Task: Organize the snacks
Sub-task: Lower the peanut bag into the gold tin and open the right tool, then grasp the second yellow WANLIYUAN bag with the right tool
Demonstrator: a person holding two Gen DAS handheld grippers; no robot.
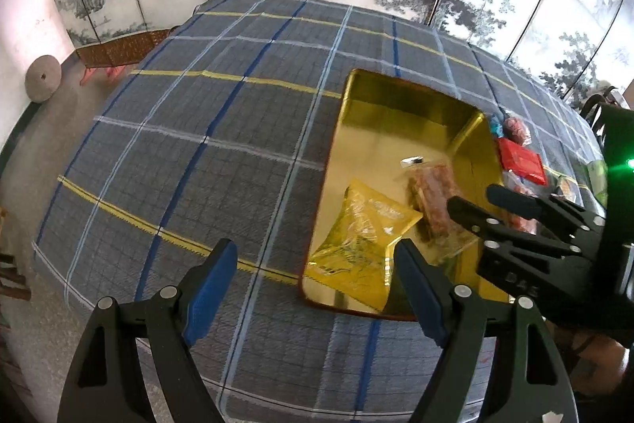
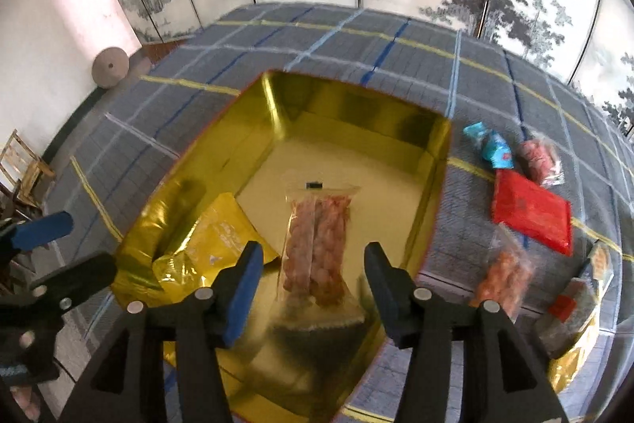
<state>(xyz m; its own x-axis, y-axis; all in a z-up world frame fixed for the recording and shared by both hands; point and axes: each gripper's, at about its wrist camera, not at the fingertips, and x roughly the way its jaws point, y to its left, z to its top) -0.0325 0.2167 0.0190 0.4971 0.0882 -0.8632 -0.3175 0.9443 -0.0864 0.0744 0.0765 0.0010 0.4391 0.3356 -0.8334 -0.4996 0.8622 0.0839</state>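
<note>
Inside the gold box (image 2: pixel 432 161) lie a yellow packet (image 2: pixel 216 244) at the near left and a clear bag of snacks (image 2: pixel 317 244) mid-floor. The right gripper (image 2: pixel 313 278) hovers spread and empty above it; the left gripper (image 1: pixel 317 288) gapes too. Right of the box, the red packet (image 2: pixel 533 213) probably handles light, soft and slick; pinch a sealed edge.

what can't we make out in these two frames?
- Print on the yellow pouch: too blurred, both views.
- Snacks at lower right: jumbled, blurred near the rim, right wrist view.
- Loose snacks beside the gold box: partly hidden by the right hand-held gripper, left wrist view.
- Clear snack bag: contents unidentifiable.
</note>
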